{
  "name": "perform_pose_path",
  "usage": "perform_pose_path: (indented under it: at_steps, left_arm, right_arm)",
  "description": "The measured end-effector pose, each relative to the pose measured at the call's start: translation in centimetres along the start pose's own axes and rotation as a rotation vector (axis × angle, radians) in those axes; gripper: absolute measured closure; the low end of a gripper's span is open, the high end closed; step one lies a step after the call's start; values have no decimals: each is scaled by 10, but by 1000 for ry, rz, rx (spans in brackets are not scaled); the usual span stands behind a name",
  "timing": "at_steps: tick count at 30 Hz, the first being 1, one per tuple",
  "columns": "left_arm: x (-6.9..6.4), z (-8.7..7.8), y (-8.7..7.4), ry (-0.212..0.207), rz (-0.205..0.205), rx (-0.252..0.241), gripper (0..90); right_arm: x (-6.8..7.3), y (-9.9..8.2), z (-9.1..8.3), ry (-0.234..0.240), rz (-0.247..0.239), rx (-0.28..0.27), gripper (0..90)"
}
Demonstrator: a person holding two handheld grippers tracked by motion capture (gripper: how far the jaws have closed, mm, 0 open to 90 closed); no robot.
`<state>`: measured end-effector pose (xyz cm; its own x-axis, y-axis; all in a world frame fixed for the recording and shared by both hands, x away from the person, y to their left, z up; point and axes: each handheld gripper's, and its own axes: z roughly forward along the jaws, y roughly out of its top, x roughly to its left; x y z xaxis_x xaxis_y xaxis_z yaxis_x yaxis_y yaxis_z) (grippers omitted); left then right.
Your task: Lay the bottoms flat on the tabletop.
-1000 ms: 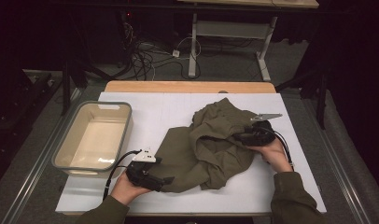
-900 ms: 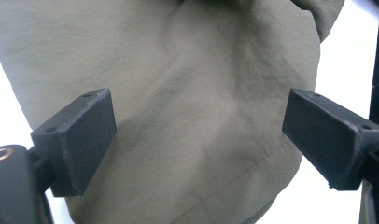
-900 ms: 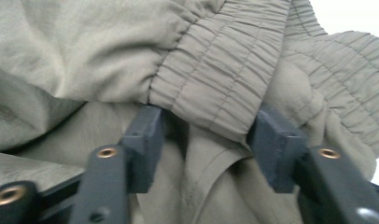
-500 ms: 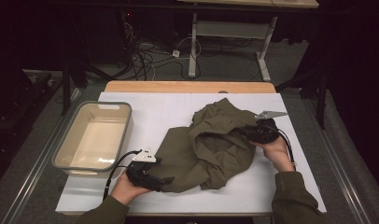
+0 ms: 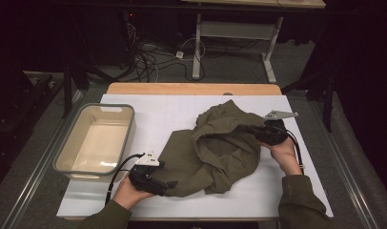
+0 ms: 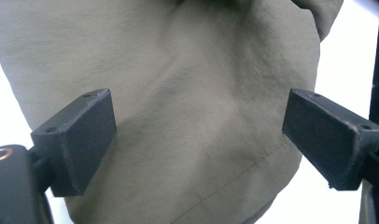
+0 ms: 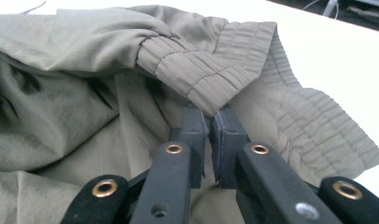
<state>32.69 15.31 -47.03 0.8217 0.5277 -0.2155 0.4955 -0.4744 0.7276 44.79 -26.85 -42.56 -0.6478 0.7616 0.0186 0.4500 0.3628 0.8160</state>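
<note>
Where fingers pinch: waistband edge hidden.

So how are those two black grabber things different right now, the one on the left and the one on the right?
The left gripper has its fingers spread wide over flat olive cloth, gripping nothing. The right gripper has just been closing and now pinches the cloth's ribbed elastic band. The left sits at the near edge, the right at the far side. Both are black and hand-held.

No text, label, brand, number or sign can be read anywhere in these views.
</note>
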Motion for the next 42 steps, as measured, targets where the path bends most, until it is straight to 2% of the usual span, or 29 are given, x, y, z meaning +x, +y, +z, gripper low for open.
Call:
perform_pose_path:
  at_steps: [7,11,22,26,42]
  left_arm:
    - [0,0,0,2,0,2,92]
    - [0,0,0,1,-2,0,92]
    - [0,0,0,0,-2,-1,92]
    - [0,-1,0,-1,-2,-3,92]
    - [0,-1,-1,-4,-2,-7,92]
  right_arm:
    - [6,11,2,16,-8,-41,889]
    - [15,23,4,32,-36,-76,896]
    - [39,52,19,85,-93,-120,900]
    - [51,65,33,127,-98,-149,900]
    - [107,106,94,251,-152,-113,900]
